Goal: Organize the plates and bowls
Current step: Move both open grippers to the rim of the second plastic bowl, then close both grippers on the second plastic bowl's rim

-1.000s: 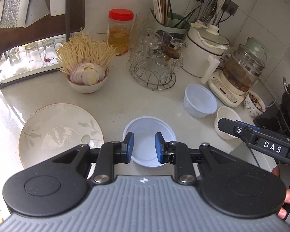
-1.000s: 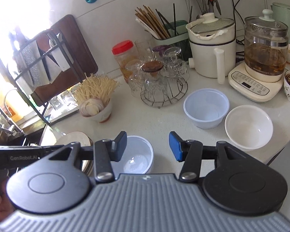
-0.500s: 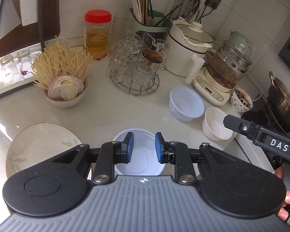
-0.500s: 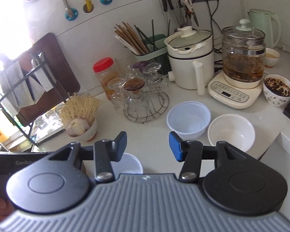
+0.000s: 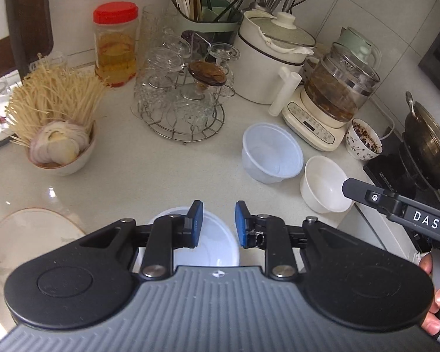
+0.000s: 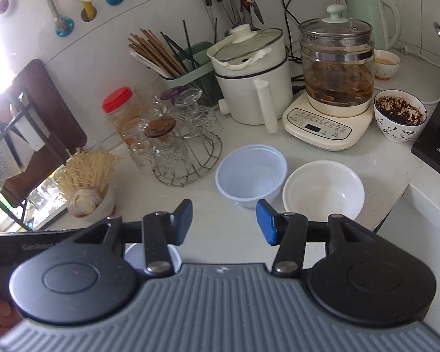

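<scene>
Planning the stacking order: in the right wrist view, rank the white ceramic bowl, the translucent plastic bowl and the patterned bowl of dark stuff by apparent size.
1. White ceramic bowl and translucent plastic bowl: near equal; ceramic looks slightly wider but sits nearer, so unranked.
2. Patterned bowl: smallest, though farther back.

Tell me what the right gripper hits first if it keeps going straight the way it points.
Probably bare countertop just ahead of the right gripper, near the translucent plastic bowl; depth is unclear.

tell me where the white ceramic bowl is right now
The white ceramic bowl sits right of centre in the right wrist view, beside the translucent plastic bowl on its left, near the counter edge in front of the glass kettle's base.
</scene>
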`<action>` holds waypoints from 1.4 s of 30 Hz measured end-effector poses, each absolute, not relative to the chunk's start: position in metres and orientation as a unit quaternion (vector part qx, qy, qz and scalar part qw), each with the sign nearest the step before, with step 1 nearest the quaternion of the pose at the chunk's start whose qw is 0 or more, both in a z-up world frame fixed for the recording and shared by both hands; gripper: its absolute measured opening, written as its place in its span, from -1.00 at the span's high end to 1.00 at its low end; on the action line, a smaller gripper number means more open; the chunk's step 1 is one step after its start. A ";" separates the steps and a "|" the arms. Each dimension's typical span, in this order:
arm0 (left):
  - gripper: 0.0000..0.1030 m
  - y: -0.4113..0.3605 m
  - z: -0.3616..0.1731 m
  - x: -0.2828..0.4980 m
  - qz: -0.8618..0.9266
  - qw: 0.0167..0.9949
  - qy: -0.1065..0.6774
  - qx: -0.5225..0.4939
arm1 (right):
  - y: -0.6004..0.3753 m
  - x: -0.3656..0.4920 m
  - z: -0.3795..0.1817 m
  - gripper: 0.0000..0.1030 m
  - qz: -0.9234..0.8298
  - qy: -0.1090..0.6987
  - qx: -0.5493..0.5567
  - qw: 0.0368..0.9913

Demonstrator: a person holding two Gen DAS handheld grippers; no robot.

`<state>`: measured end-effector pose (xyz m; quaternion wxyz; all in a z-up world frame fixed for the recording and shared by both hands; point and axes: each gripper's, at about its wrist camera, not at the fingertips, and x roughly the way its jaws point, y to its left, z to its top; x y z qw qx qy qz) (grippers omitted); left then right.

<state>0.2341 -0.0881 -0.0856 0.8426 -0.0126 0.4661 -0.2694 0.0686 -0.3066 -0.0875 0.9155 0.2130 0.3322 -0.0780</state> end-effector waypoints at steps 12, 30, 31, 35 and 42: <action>0.46 -0.157 -0.106 0.264 -0.231 0.837 0.495 -0.032 | -0.373 0.110 -0.105 -0.01 -0.047 0.350 0.210 0.912; 0.31 -0.208 -0.140 0.318 -0.176 0.827 0.530 -0.066 | -0.427 0.186 -0.148 0.00 0.014 0.395 0.203 0.896; 0.31 -0.209 -0.144 0.321 -0.175 0.824 0.534 -0.073 | -0.428 0.191 -0.152 0.02 0.018 0.400 0.204 0.893; 0.31 -0.215 -0.159 0.333 -0.169 0.815 0.545 -0.100 | -0.428 0.207 -0.164 0.02 0.018 0.414 0.188 0.891; 0.31 -0.233 -0.179 0.343 -0.162 0.806 0.563 -0.089 | -0.430 0.228 -0.181 0.16 0.029 0.433 0.193 0.880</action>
